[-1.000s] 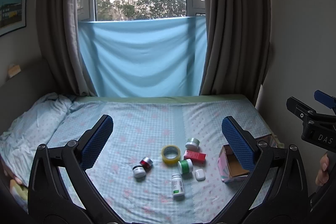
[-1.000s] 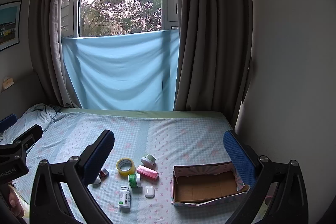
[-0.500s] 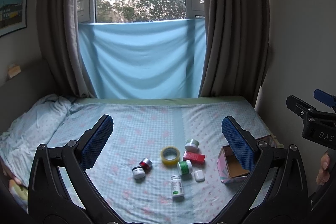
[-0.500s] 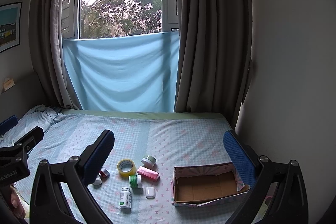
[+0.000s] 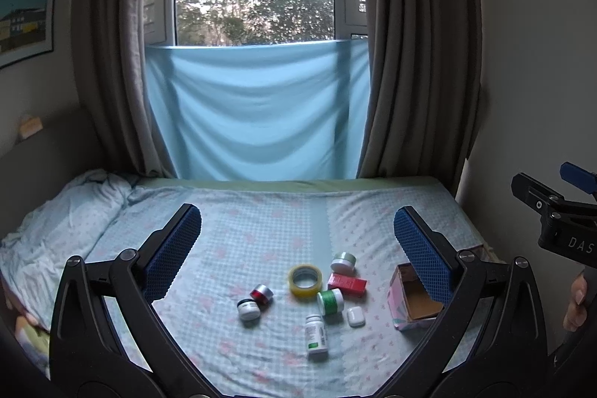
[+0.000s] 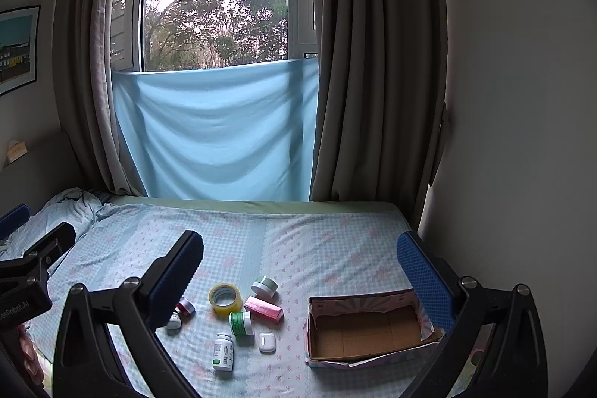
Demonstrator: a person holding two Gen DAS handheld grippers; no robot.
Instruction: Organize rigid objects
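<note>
left gripper (image 5: 297, 228): jaws wide apart, empty, held above the bed (image 5: 261, 211).
right gripper (image 6: 300, 254): spread wide too, holding nothing.
items: small cluster on the sheet, left of the cardboard box (image 6: 367, 329), which sits empty.
pill bottle (image 6: 223, 351): lying nearest; likely light, hard, apt to roll; pinch across the body.
tape roll (image 6: 225, 298): stiff ring; grip across the rim.
earbud case (image 6: 267, 342): smooth, probably slippery.

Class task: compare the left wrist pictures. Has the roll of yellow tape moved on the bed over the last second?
No. The yellow tape lies flat beside the red box, in the same spot on the bedsheet's pattern; only the camera drifted slightly.
</note>
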